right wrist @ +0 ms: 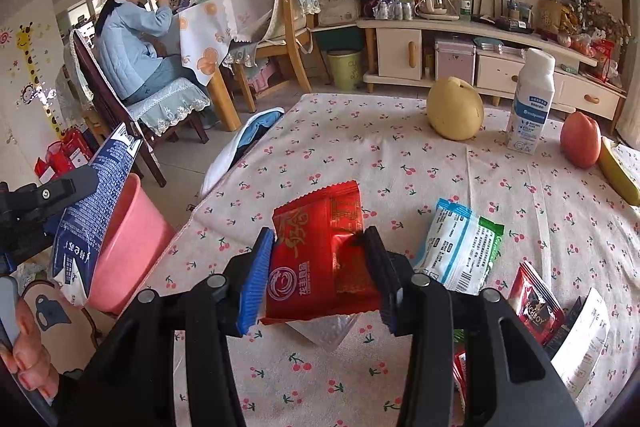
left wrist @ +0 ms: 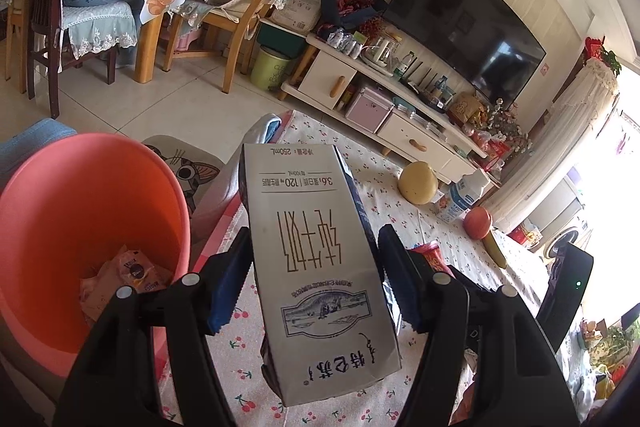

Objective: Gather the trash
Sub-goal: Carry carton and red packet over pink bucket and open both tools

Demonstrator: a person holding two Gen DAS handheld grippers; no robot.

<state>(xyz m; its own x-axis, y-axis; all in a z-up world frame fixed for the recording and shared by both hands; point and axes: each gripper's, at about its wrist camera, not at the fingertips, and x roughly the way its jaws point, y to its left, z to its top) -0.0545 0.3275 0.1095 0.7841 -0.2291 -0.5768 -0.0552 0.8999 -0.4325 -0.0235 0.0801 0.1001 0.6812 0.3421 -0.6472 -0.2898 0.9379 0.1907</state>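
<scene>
1. A table (right wrist: pixel 400 155) under a cherry-print cloth fills the space ahead of both tongs. A person in a pale blue jacket (right wrist: pixel 128 39) sits at another table far beyond them.
2. A pink bin (left wrist: pixel 80 195) stands on the floor at the table edge, just left of the left tongs (left wrist: pixel 310 279) and below them. Crumpled wrappers already lie in its bottom.
3. The left tongs pinch a grey milk carton (left wrist: pixel 316 267) by its sides, held in the air above the table edge, not yet over the bin.
4. The right tongs (right wrist: pixel 320 267) are pressed together on a red snack packet (right wrist: pixel 320 251), lifted clear of the cloth.
5. Just right of the right tongs lie a white-and-green wrapper (right wrist: pixel 460 247) and a small dark red sachet (right wrist: pixel 536 307), still to collect.
6. Beyond the right tongs stand a yellow pear (right wrist: pixel 454 109), a white bottle (right wrist: pixel 530 99) and a red apple (right wrist: pixel 580 139), which look like keepers.
7. Risks, as I judge them: the carton could twist loose if released before it is over the bin; the thin packet could slide from its pinch; the two tongs may collide at the bin mouth.
</scene>
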